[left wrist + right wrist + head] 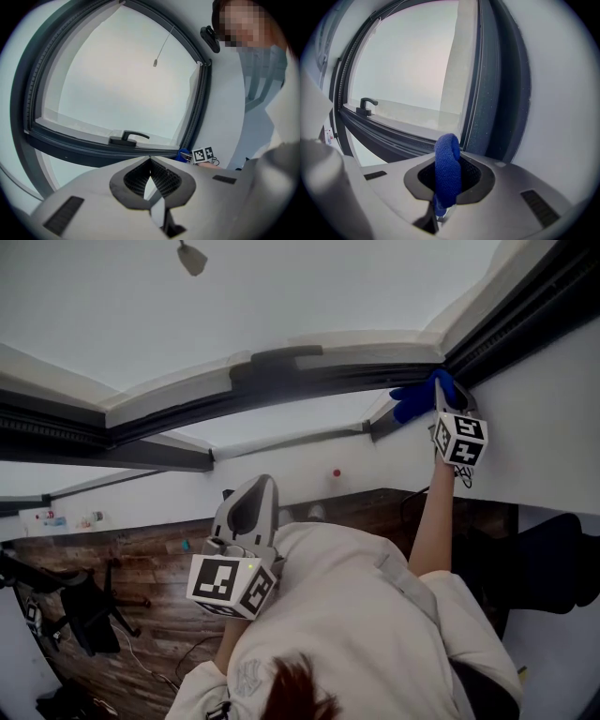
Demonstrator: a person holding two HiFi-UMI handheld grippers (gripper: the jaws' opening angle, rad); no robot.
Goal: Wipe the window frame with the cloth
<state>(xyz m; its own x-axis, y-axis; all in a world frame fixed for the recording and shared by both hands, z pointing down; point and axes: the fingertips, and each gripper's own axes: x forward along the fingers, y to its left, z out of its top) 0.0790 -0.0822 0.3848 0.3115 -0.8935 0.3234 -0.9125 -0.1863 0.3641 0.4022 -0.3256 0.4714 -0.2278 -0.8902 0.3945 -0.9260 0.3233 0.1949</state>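
The right gripper (439, 395) reaches up into the corner of the window frame (309, 371), jaws clamped on the blue cloth (415, 401) so that its folded end sticks out ahead as a pad. Whether the cloth actually touches the dark rail is hard to tell from the head view. The left gripper (255, 493) hangs low by the person's chest, jaws together on nothing and likely out of the way because wiping needs one tool. The right gripper view shows the pinch on the cloth up close, while only the left gripper view shows the whole sash and its handle (127, 138).
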